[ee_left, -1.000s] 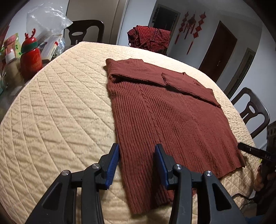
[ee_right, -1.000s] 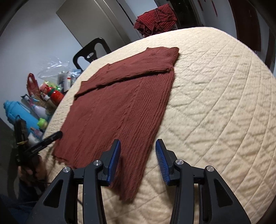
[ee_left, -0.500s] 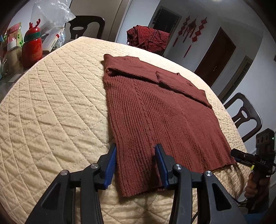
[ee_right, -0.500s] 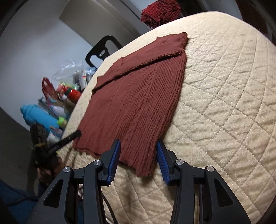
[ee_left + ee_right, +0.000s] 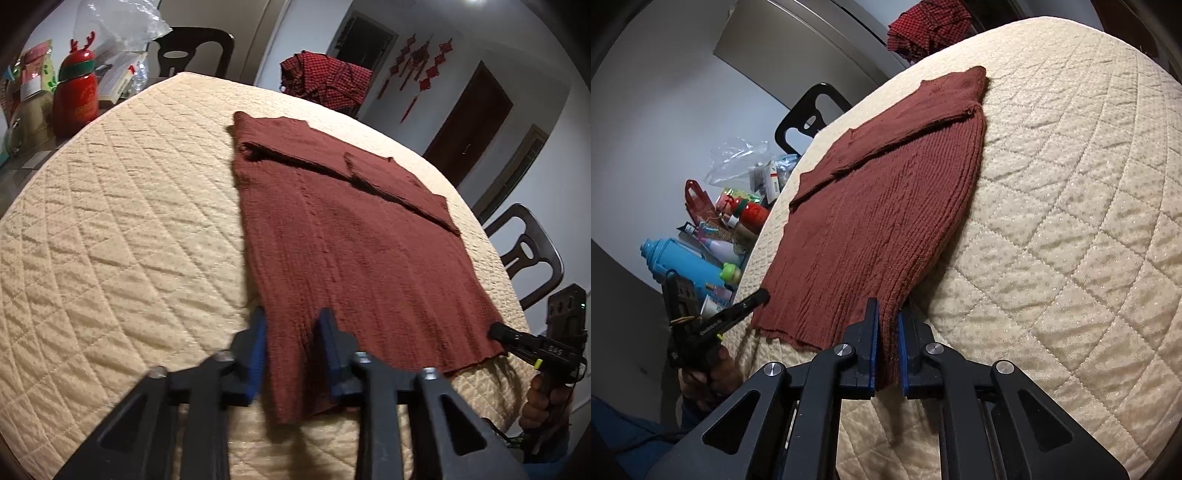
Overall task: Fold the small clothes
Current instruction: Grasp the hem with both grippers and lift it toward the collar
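1. A clutter of items sits at the far left past the table edge: a red bottle (image 5: 75,98) with antlers on its cap, a plastic bag (image 5: 122,26) and a blue bottle (image 5: 681,260).
2. The quilted beige table cover (image 5: 110,221) spreads over the round table, and the brown sweater (image 5: 351,240) lies flat on it with both sleeves folded across the chest.
3. The left gripper (image 5: 293,347) straddles the sweater's near left hem corner. Its blue pads sit on either side of the cloth with a gap between them; the frame is blurred, so whether they pinch the knit is hard to say.
4. The right gripper (image 5: 886,350) has its jaws nearly together, clamped on the sweater's near right hem corner, which is bunched between the pads.
5. A red checked garment (image 5: 327,79) is heaped at the table's far side.
6. A dark chair (image 5: 528,258) stands at the right.
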`<state>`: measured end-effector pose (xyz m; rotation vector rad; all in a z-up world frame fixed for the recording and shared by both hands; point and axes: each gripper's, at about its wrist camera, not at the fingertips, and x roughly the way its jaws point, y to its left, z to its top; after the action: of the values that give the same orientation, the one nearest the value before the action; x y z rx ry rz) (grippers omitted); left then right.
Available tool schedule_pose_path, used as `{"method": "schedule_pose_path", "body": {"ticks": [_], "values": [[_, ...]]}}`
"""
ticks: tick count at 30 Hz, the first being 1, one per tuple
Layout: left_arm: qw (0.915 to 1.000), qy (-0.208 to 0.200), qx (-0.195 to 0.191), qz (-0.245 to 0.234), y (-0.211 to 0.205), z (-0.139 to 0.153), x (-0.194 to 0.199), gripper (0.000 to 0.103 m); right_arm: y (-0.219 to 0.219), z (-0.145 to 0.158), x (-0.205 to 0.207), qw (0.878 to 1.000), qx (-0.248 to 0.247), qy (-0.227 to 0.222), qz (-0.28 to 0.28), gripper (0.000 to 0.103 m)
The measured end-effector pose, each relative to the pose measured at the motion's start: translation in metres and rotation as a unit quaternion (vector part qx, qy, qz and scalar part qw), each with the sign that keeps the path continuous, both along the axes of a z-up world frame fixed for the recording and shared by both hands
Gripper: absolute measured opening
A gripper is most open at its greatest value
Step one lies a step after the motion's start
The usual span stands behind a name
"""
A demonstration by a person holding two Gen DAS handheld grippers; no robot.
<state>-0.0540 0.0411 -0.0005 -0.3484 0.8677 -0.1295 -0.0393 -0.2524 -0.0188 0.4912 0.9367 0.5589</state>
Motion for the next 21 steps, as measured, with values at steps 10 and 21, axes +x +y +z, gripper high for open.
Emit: {"method": "schedule_pose_path", "body": {"ticks": [10, 21], "values": [[0.9985, -0.020, -0.050, -0.009, 0.012, 0.009, -0.011, 0.009, -0.023, 0.017, -0.018, 0.999, 0.018, -0.026, -0.007, 0.007], [0.9944, -0.030, -0.101, -0.009, 0.023, 0.013, -0.011, 0.009, -0.037, 0.015, -0.013, 0.999, 0.049, -0.014, -0.010, 0.007]]}}
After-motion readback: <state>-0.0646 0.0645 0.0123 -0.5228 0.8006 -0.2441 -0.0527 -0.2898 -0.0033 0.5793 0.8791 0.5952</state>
